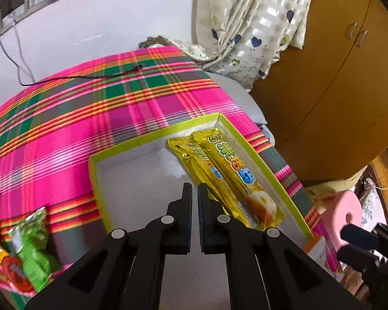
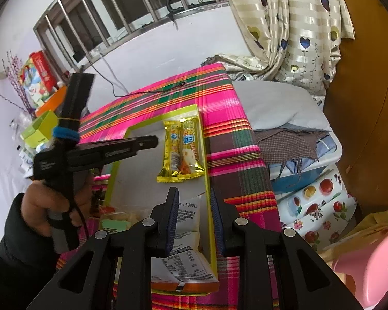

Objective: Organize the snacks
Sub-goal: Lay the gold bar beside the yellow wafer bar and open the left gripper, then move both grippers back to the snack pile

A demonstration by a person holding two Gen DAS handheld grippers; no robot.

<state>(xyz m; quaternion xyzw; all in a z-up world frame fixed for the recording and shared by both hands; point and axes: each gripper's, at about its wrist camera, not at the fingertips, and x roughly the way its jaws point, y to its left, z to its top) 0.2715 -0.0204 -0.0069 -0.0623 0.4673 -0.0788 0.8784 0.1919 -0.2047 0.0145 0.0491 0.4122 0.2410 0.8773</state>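
Note:
A shallow box with a lime-green rim (image 1: 152, 135) (image 2: 165, 113) lies on the pink plaid tablecloth. Two yellow snack bars (image 1: 227, 173) (image 2: 181, 149) lie side by side along its right wall. My left gripper (image 1: 195, 188) hangs over the box floor just left of the bars, jaws nearly together and empty. It also shows from the side in the right wrist view (image 2: 152, 140). My right gripper (image 2: 194, 196) is open over the box's near right corner, with a white and orange snack packet (image 2: 186, 255) lying between and below its fingers. A green snack packet (image 1: 32, 245) lies on the cloth at left.
A red and yellow packet (image 1: 5, 266) lies beside the green one. More packets (image 2: 116, 219) lie left of the box. A pink stool (image 1: 344, 214) stands by the table's right edge. A cable (image 1: 77, 77) crosses the far cloth. A wall, curtain and wooden cabinet stand behind.

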